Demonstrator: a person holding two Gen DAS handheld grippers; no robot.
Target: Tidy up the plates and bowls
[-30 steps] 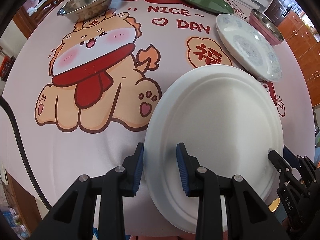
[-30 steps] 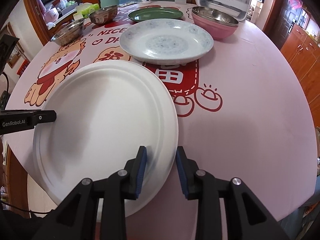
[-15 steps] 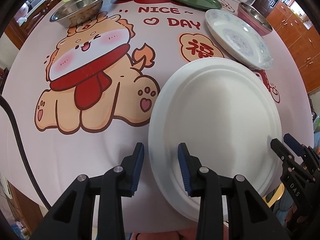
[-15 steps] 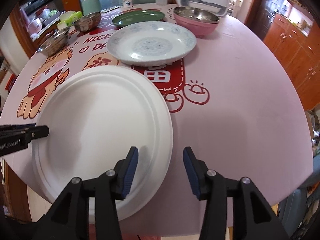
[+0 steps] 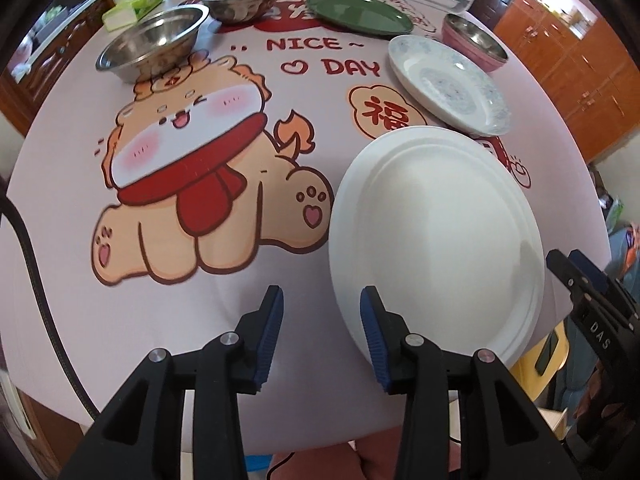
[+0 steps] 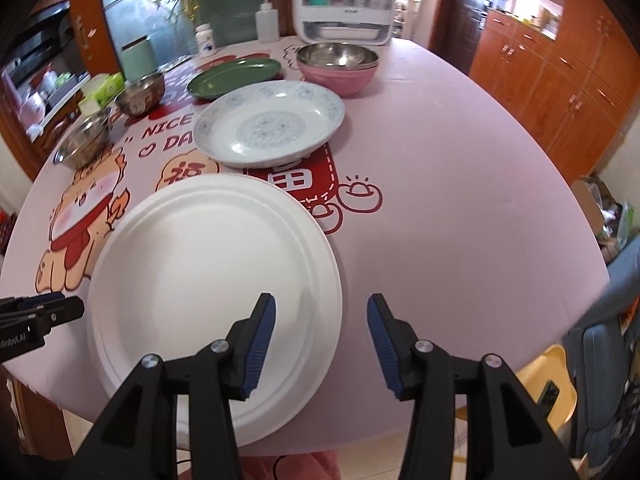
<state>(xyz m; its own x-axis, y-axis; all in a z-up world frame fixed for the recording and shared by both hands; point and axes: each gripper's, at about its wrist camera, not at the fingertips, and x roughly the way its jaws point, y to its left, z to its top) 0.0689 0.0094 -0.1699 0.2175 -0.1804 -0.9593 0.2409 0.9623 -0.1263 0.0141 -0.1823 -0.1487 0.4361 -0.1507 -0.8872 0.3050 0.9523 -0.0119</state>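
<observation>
A large white plate point(image 5: 436, 232) lies flat near the table's front edge; it also shows in the right wrist view point(image 6: 212, 280). My left gripper point(image 5: 322, 336) is open and empty, just off the plate's left rim. My right gripper point(image 6: 322, 340) is open and empty, back from the plate's right rim. A blue-patterned plate point(image 6: 268, 124) lies behind the white one, then a green plate point(image 6: 234, 76). A steel bowl sits nested in a pink bowl point(image 6: 340, 74). Two steel bowls point(image 5: 154, 42) point(image 5: 240, 0) stand at the far left.
The round table point(image 6: 460, 200) has a pink cloth with a cartoon dog print. Bottles point(image 6: 267, 20), a white appliance point(image 6: 344, 0) and a green canister point(image 6: 138, 58) stand at the far edge. Wooden cabinets point(image 6: 560, 92) are on the right; a chair point(image 6: 600, 360) is by the near right edge.
Both grippers have opened, let go of the white plate's rim and drawn back. The plate now rests on the table.
</observation>
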